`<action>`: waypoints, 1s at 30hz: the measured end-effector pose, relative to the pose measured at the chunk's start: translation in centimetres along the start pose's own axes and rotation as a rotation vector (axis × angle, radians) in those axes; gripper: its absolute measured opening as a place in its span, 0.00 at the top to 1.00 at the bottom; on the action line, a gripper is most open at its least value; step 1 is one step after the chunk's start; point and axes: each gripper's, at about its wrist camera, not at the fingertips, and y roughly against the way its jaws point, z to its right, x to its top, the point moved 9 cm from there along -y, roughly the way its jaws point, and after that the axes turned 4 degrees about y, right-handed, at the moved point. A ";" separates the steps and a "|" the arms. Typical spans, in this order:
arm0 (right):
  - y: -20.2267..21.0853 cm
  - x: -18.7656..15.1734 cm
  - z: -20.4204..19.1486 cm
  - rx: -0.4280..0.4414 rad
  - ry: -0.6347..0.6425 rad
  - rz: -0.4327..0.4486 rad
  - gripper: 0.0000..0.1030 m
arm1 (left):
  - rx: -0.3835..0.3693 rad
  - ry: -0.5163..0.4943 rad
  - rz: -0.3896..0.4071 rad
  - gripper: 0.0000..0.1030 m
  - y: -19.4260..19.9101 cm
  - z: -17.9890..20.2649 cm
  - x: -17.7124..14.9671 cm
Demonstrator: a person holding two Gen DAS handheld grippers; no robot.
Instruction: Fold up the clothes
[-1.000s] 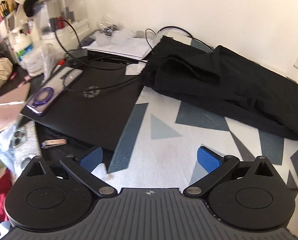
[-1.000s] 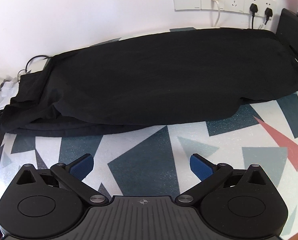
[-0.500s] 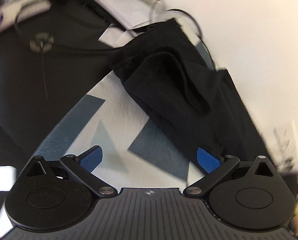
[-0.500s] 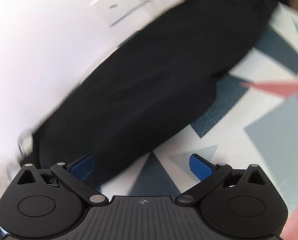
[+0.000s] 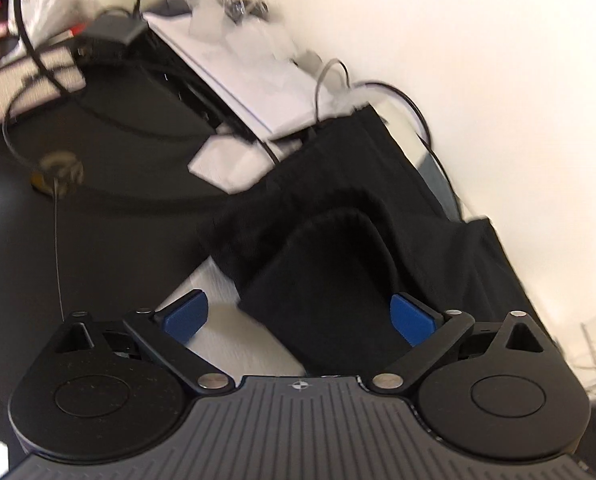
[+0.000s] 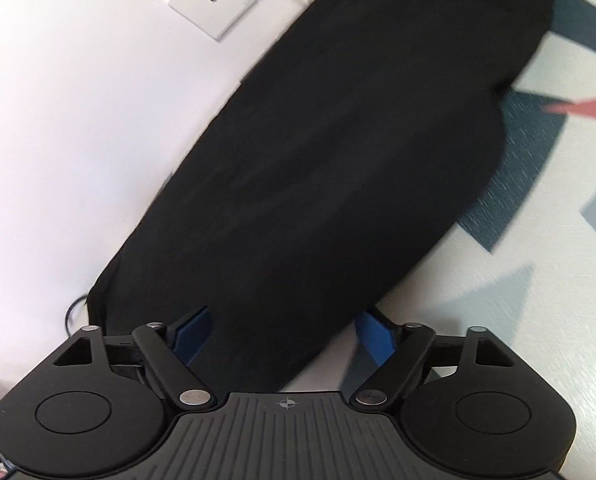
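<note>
A black garment (image 5: 338, 248) lies rumpled along the wall on a cloth with grey and white triangles (image 5: 233, 344). In the left wrist view my left gripper (image 5: 298, 314) is open, its blue pads either side of the garment's near folded end, tilted. In the right wrist view the same black garment (image 6: 318, 168) fills the middle, and my right gripper (image 6: 283, 334) is open with the garment's lower edge between its blue pads. Whether the pads touch the fabric cannot be told.
A black laptop (image 5: 97, 208) with cables (image 5: 29, 80) lies left of the garment, white papers (image 5: 249, 80) behind it. Wall sockets (image 6: 213, 0) sit on the white wall above the garment. The patterned cloth (image 6: 538, 240) spreads to the right.
Both grippers have moved forward and rolled sideways onto the garment, so its edge now lies between each pair of pads. Both stay open; the right pads stand slightly closer together.
</note>
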 end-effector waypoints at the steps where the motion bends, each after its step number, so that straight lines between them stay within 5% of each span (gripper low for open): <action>1: 0.1 0.2 0.3 0.000 -0.004 0.001 0.45 | 0.008 0.005 0.013 0.08 -0.1 0.0 0.3; 2: 0.3 0.3 0.6 0.000 -0.007 0.003 0.64 | 0.019 0.012 0.029 0.23 -0.1 -0.1 0.6; 3: 0.4 0.5 0.9 0.001 -0.011 0.004 0.81 | 0.022 0.009 0.023 0.60 -0.3 -0.1 0.8; 6: 0.9 0.9 1.9 0.001 -0.021 0.008 0.89 | 0.040 -0.006 -0.005 0.76 -0.3 -0.4 1.1; 14: 2.3 2.3 4.7 0.002 -0.050 0.017 0.92 | 0.044 -0.045 -0.016 0.79 3.5 -1.1 -2.5; 21: 5.9 4.6 10.3 -0.023 -0.072 0.015 0.92 | 0.010 -0.009 -0.140 0.77 9.7 -2.0 -10.6; 23: 6.9 5.0 11.3 -0.053 -0.023 0.020 0.92 | 0.052 -0.087 -0.182 0.70 10.7 -2.1 -13.1; 25: 7.7 5.3 11.5 -0.095 0.075 0.008 0.87 | 0.092 -0.180 -0.203 0.61 11.4 -2.1 -14.5; 26: 8.0 5.5 11.5 -0.122 0.113 -0.011 0.74 | 0.113 -0.227 -0.214 0.52 11.8 -2.2 -15.2; 27: 8.3 5.8 11.6 -0.152 0.146 -0.032 0.64 | 0.107 -0.256 -0.203 0.45 12.4 -2.1 -15.2; 30: 9.8 5.8 10.6 -0.169 0.269 -0.039 0.53 | 0.072 -0.334 -0.152 0.35 14.5 -1.7 -14.7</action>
